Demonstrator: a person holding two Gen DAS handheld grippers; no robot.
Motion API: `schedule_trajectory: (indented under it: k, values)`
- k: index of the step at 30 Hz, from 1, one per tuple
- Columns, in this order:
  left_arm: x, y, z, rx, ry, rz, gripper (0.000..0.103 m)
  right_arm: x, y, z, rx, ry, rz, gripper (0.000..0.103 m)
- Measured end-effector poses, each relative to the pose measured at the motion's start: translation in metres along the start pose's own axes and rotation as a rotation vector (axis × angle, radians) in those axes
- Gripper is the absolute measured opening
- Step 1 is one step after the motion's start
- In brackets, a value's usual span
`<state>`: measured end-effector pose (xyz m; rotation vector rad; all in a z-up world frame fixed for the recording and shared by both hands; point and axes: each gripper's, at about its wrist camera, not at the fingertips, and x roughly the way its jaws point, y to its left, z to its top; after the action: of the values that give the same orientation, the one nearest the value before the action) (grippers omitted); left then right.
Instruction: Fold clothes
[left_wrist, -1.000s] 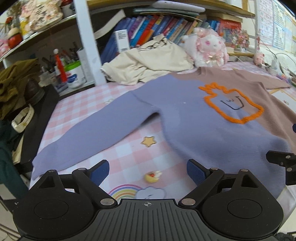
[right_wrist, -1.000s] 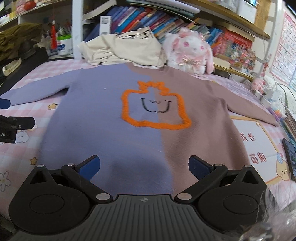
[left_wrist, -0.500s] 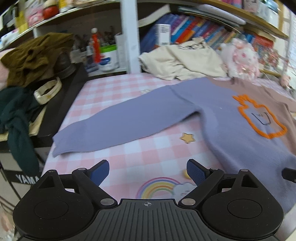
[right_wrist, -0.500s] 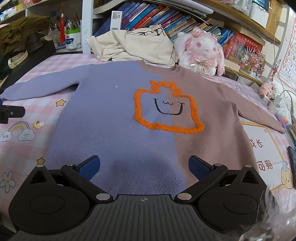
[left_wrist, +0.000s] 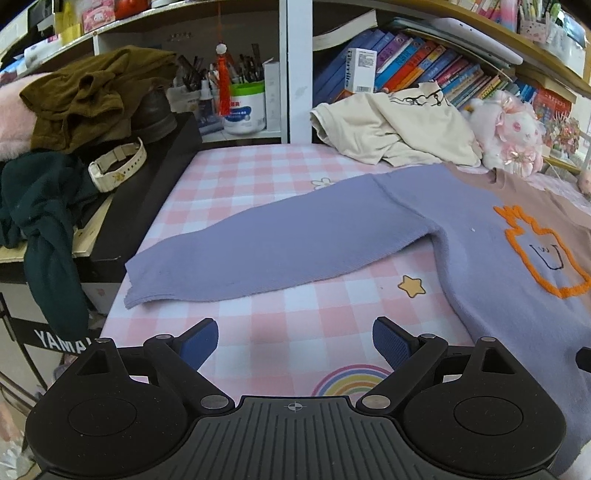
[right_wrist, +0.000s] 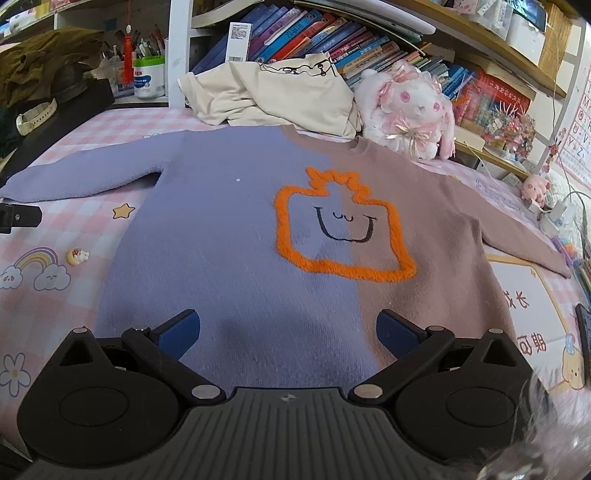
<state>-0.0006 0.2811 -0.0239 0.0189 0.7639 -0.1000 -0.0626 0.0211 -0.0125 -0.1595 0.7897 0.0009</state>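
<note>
My left tongs (left_wrist: 294, 341) stand wide apart and hold nothing, poised over the pink checked worktop (left_wrist: 258, 184) just short of the purple sleeve (left_wrist: 266, 254). My right tongs (right_wrist: 288, 328) are likewise spread and empty, set above the lower hem of the sweater (right_wrist: 236, 236).

The sweater lies flat and face up on the worktop, purple on its left half, brown on its right half (right_wrist: 436, 221), with an orange outlined figure (right_wrist: 340, 232) at the chest. Both sleeves are extended outward; the purple sleeve's cuff reaches close to the worktop's left edge. The brown sleeve (right_wrist: 517, 240) runs toward the far right side.

Beyond the neckline sit a crumpled cream garment (right_wrist: 280, 96) and a pink plush rabbit (right_wrist: 410, 110), both against a shelf of books (right_wrist: 317, 37). A small yellow figurine (right_wrist: 77, 255) rests on the worktop beside the sweater's purple side. Dark clothes (left_wrist: 85, 99) are heaped to the left.
</note>
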Motion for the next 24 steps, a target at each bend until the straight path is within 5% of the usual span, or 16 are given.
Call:
schedule_trajectory:
  k: [7, 11, 19, 24]
  values:
    - [0.014, 0.029, 0.003, -0.073, 0.001, 0.103, 0.093, 0.000, -0.001, 0.001, 0.001, 0.003, -0.012, 0.103]
    - [0.020, 0.059, 0.005, -0.196, 0.004, 0.128, 0.093, -0.001, -0.003, 0.001, 0.004, 0.009, -0.017, 0.103]
    - [0.031, 0.117, -0.003, -0.668, -0.016, -0.007, 0.091, -0.003, -0.006, -0.001, 0.001, 0.015, -0.032, 0.103]
    - [0.039, 0.129, -0.002, -0.787, -0.049, -0.026, 0.079, -0.004, -0.009, -0.003, 0.013, 0.019, -0.047, 0.103]
